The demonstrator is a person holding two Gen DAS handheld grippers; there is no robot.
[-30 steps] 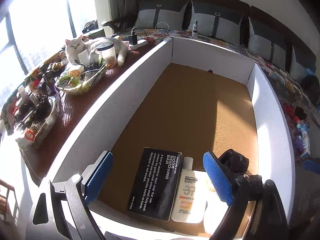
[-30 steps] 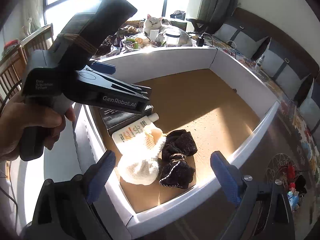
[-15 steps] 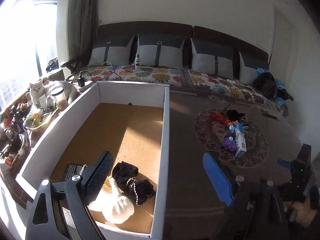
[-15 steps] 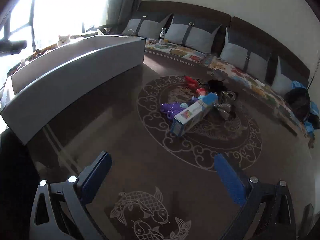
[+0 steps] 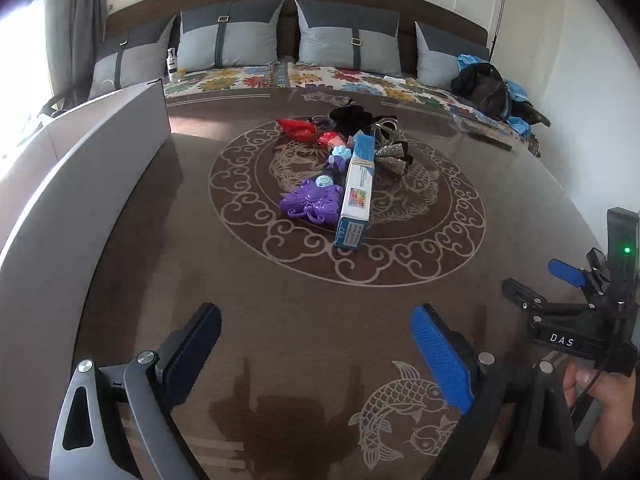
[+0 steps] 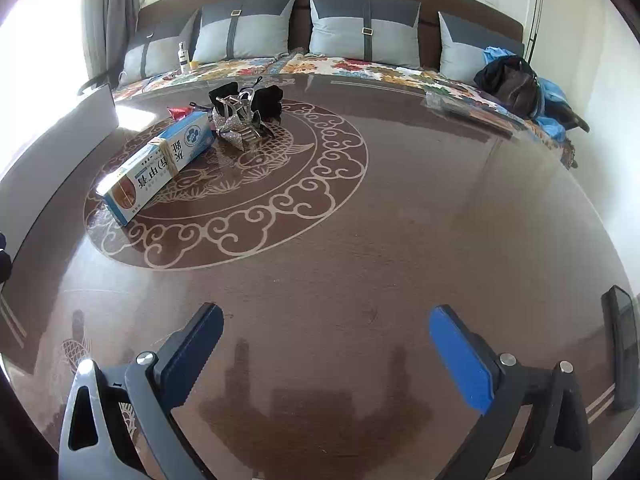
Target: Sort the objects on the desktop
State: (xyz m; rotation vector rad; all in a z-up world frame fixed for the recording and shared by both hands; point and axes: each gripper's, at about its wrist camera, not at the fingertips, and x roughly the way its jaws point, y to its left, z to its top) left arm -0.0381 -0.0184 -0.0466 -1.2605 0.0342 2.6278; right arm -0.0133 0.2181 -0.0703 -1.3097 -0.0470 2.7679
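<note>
A brown patterned tabletop (image 5: 304, 320) carries a heap of small things at its middle: a blue-and-white box (image 5: 357, 184), a purple toy (image 5: 310, 202), a glittery bow (image 5: 390, 155). A white bin wall (image 5: 80, 184) stands at its left. The left gripper (image 5: 316, 350) and right gripper (image 6: 326, 354) hover short of the heap; both jaws have just been opening and gape empty.

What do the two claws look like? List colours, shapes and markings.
Left claw: grey metal linkage arms with silver rivets, and flat ribbed blue pads. Right claw: the same build; seen from the left wrist its black body reads "DAS" and shows a green light.
</note>
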